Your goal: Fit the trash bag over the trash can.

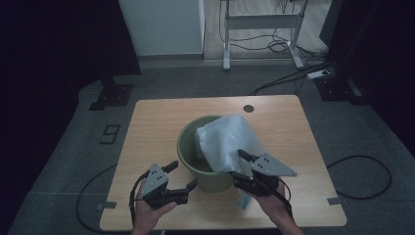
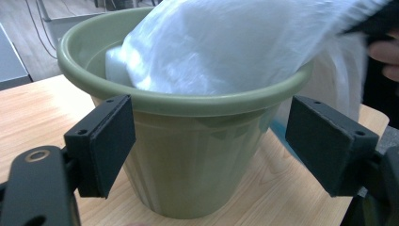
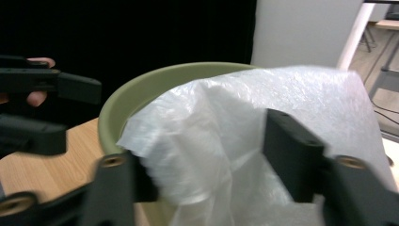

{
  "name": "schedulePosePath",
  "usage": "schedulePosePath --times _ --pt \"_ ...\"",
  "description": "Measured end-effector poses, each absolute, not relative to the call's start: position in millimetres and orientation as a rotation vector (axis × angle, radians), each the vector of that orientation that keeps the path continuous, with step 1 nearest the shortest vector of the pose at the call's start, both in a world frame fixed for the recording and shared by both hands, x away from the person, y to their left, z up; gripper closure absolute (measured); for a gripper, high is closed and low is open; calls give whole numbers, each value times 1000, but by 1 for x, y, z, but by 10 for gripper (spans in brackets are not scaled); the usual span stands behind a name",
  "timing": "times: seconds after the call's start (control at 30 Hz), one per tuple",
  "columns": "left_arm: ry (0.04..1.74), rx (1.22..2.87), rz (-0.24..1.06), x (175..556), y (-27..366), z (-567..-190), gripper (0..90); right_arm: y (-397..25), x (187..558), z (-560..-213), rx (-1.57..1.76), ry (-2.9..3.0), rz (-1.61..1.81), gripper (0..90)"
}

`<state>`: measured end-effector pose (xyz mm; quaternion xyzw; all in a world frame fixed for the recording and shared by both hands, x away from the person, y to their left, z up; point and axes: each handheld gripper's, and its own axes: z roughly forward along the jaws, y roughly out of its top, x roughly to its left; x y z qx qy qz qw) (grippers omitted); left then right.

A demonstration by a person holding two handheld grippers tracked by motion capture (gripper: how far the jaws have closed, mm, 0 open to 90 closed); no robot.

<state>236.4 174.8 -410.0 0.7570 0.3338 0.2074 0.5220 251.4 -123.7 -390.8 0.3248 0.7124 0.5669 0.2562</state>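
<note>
The work in hand looks like lining the green bucket (image 1: 203,161) with the white plastic bag (image 1: 227,142), and it seems roughly half done. Part of the bag already sits inside the bucket, while the rest billows above the rim and spills over the side nearest the right gripper (image 1: 247,169). What appears left is to spread the mouth of the bag around the whole rim and press the film down against the inner wall.

The bucket stands upright near the middle of the tabletop (image 1: 147,127), toward the person's edge. The left gripper (image 1: 180,176) waits just beside it with its jaws spread wide; in the left gripper view the dark pads frame the bucket wall without touching it. The right gripper's jaws stand apart with bag film between them (whether they actually nip the film I cannot tell, since that view is blurred).

The bucket is smooth, matte olive plastic, tapering downward, with a thick rolled lip (image 2: 188,101) and faint vertical ribs. The bag is thin, crinkled, translucent film that holds loose folds and catches the light. The tabletop is pale wood grain with rounded corners.
</note>
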Motion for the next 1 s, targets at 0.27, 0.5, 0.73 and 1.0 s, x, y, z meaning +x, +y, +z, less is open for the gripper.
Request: schedulePosePath --times 0.27,0.5,0.73,1.0 --pt "800 1799 493 237 175 -411 162 -147 223 -426 942 1887 1556 238" --pt "800 1795 495 237 175 -412 162 -153 209 -451 1008 1875 1548 181" --pt "794 1795 498 236 175 -410 162 -149 215 -472 1091 1872 1521 179" --pt "800 1786 492 236 180 -411 162 -139 226 -482 1105 1882 1500 476"
